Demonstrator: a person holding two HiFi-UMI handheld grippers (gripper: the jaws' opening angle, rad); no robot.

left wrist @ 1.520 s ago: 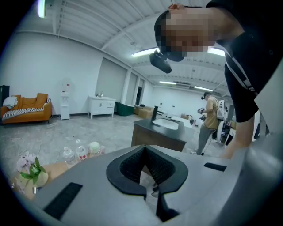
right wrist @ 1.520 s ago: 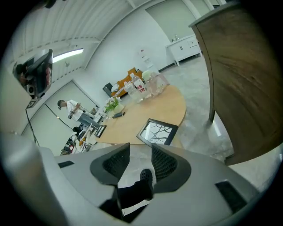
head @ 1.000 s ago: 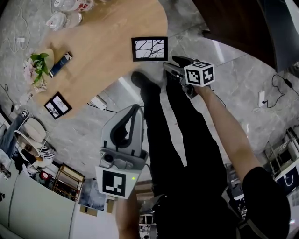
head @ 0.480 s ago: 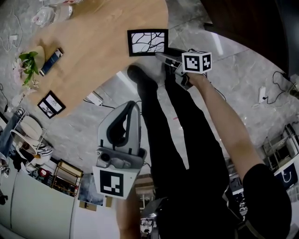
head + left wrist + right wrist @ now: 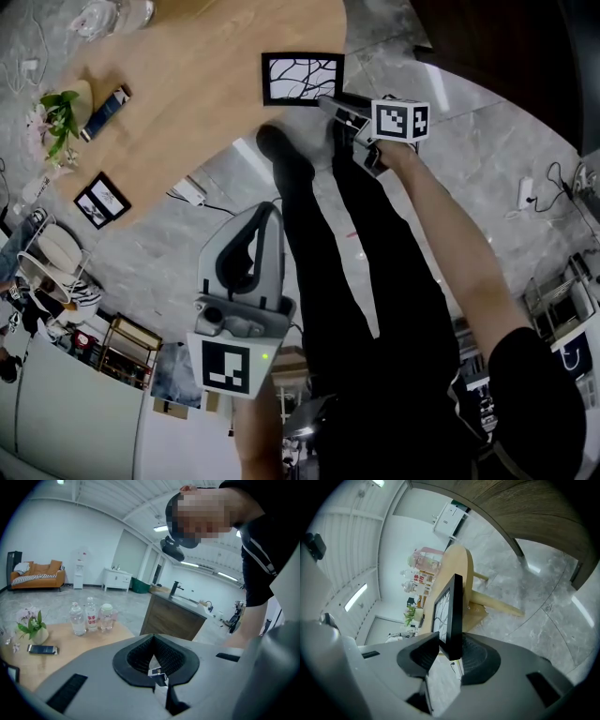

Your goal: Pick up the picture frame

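The right gripper (image 5: 330, 101), on an outstretched right forearm (image 5: 441, 225), is closing its jaws on the picture frame (image 5: 302, 79). The left gripper (image 5: 265, 214) hangs well short of that frame, jaws together, empty.

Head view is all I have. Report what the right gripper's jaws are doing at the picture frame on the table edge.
Observer: In the right gripper view, the picture frame sits edge-on between the jaws of the right gripper, which are closing. Both pads look to be against it.
Operator: Say which faces the pads meet.
Observer: One is on the printed front, the other on the back.
Operator: Now give me the left gripper.
Observer: Its own view shows the left gripper with jaws together and nothing between them.
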